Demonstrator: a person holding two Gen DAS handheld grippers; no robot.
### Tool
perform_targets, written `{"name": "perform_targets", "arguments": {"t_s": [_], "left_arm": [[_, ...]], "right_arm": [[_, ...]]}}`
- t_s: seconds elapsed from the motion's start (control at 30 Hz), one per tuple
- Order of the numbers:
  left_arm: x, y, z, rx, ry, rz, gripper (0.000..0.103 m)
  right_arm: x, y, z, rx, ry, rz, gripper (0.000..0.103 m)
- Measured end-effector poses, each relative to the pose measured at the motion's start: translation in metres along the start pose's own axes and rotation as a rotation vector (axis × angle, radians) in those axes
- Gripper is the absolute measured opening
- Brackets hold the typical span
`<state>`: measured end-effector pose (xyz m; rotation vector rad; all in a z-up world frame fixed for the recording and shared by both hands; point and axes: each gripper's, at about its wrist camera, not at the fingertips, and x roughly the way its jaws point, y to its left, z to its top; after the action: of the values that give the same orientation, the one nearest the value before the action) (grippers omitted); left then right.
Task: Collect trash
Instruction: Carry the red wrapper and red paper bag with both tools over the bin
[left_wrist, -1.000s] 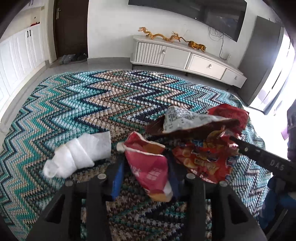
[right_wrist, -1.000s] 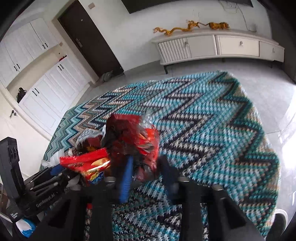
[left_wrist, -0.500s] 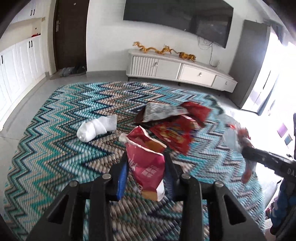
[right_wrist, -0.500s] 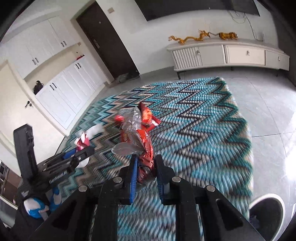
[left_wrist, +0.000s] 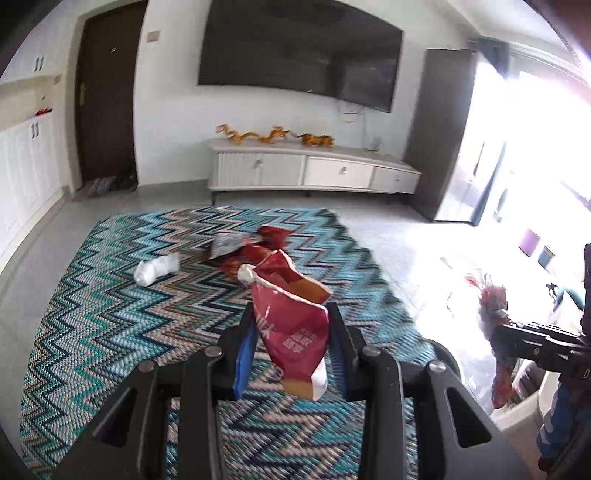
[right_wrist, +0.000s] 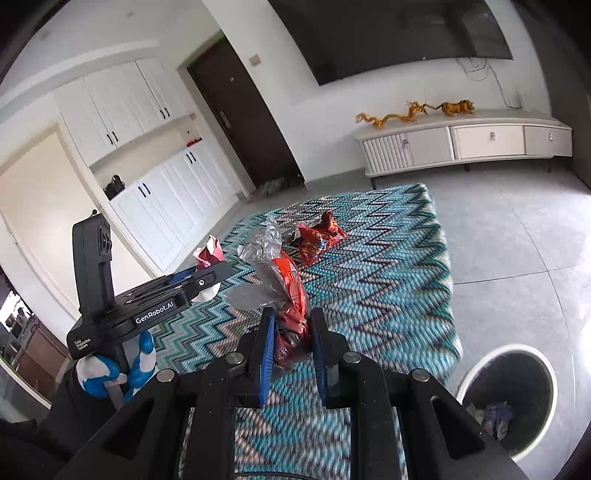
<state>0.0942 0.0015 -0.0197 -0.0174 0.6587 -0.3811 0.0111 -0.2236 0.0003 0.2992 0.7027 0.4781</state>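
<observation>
My left gripper (left_wrist: 291, 317) is shut on a torn red snack bag (left_wrist: 291, 314) and holds it high above the zigzag rug (left_wrist: 110, 314). My right gripper (right_wrist: 291, 325) is shut on a crumpled red and silver wrapper (right_wrist: 286, 291), also lifted; it shows at the right of the left wrist view (left_wrist: 493, 314). A red wrapper pile (left_wrist: 255, 247) (right_wrist: 317, 242) and a white crumpled tissue (left_wrist: 155, 267) lie on the rug. A white-rimmed bin (right_wrist: 476, 373) with a dark liner stands on the floor at lower right of my right gripper.
A white TV cabinet (left_wrist: 314, 173) with gold dragon figures stands against the far wall under a TV. White cupboards (right_wrist: 147, 206) and a dark door (left_wrist: 105, 103) are to the left. Grey tiled floor (right_wrist: 517, 240) surrounds the rug.
Both grippers have risen well above the rug with their wrappers. The right gripper has swung right, so the bin now shows below it.
</observation>
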Motion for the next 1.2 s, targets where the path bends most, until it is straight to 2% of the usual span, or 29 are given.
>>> {"name": "perform_targets", "arguments": {"t_s": [0.4, 0.67, 0.8, 1.0, 1.2], "left_arm": [[-0.056, -0.071, -0.017, 0.107, -0.049, -0.074, 0.033], [-0.072, -0.107, -0.018, 0.176, -0.070, -0.116, 0.033], [-0.066, -0.125, -0.022, 0.202, -0.059, -0.150, 0.033], [-0.040, -0.147, -0.030, 0.238, 0.003, -0.190, 0.033], [0.001, -0.170, -0.038, 0.282, 0.089, -0.228, 0.033]], "right_arm": [[-0.093, -0.015, -0.048, 0.082, -0.114, -0.059, 0.018], [-0.127, -0.030, -0.060, 0.122, -0.186, -0.081, 0.018], [-0.137, -0.046, -0.065, 0.150, -0.209, -0.112, 0.018], [-0.139, -0.077, -0.073, 0.210, -0.210, -0.190, 0.018], [-0.128, -0.121, -0.083, 0.295, -0.167, -0.279, 0.018]]}}
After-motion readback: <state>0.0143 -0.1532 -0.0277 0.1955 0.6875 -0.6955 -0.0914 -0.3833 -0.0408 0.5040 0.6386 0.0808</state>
